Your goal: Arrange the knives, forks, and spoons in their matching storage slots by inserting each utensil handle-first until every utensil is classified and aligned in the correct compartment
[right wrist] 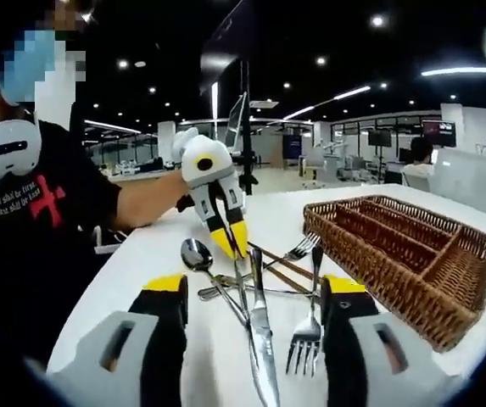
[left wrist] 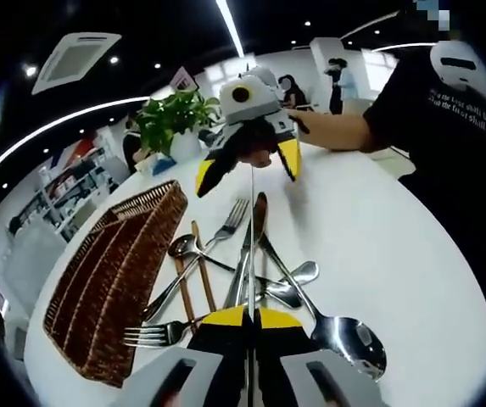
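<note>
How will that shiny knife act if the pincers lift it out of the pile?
The knife looks like polished metal, so probably stiff and fairly slippery. It lies flat on the white table, so hard to get under. Its blade crosses a spoon, which may shift.

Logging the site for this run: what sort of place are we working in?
Probably an open-plan office or lab. Monitors sit on desks behind, strip lights cross a dark ceiling, and the wicker tray and cutlery lie on a white table.
</note>
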A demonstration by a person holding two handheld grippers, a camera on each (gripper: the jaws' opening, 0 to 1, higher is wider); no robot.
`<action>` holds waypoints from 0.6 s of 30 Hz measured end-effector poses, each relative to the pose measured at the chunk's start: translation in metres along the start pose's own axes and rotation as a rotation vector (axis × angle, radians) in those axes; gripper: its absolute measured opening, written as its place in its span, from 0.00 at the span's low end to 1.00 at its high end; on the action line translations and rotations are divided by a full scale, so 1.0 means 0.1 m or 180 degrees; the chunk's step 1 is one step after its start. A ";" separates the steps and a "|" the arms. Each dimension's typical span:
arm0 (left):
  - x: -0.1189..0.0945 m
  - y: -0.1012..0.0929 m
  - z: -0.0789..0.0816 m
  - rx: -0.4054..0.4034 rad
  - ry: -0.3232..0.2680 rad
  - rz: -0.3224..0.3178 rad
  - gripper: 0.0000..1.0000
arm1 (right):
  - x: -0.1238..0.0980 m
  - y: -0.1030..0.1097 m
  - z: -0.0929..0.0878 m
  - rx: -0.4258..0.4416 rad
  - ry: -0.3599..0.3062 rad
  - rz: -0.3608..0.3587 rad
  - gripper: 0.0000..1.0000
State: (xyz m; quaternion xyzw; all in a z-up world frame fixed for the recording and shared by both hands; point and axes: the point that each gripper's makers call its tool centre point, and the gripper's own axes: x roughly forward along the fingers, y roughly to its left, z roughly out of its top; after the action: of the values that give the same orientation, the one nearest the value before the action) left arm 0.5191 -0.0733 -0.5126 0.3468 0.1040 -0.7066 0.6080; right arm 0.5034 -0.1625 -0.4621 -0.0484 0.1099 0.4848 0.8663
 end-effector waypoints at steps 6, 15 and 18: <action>-0.06 0.09 0.00 -0.0070 0.0137 0.0058 0.01 | -0.12 -0.25 0.01 0.0048 -0.0007 -0.0322 0.99; -0.19 0.17 0.10 -0.0120 0.0256 0.0112 0.01 | -0.35 -0.56 0.06 0.0108 -0.0066 -0.0743 0.99; -0.22 0.20 0.11 -0.0029 0.0323 0.0131 0.01 | -0.45 -0.73 0.05 0.0169 -0.0069 -0.0986 0.99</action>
State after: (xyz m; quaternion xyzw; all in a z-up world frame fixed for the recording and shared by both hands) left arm 0.5336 -0.0672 -0.4854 0.3814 0.1308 -0.6750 0.6179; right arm 0.5433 -0.2373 -0.4478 -0.0366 0.1046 0.3428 0.9329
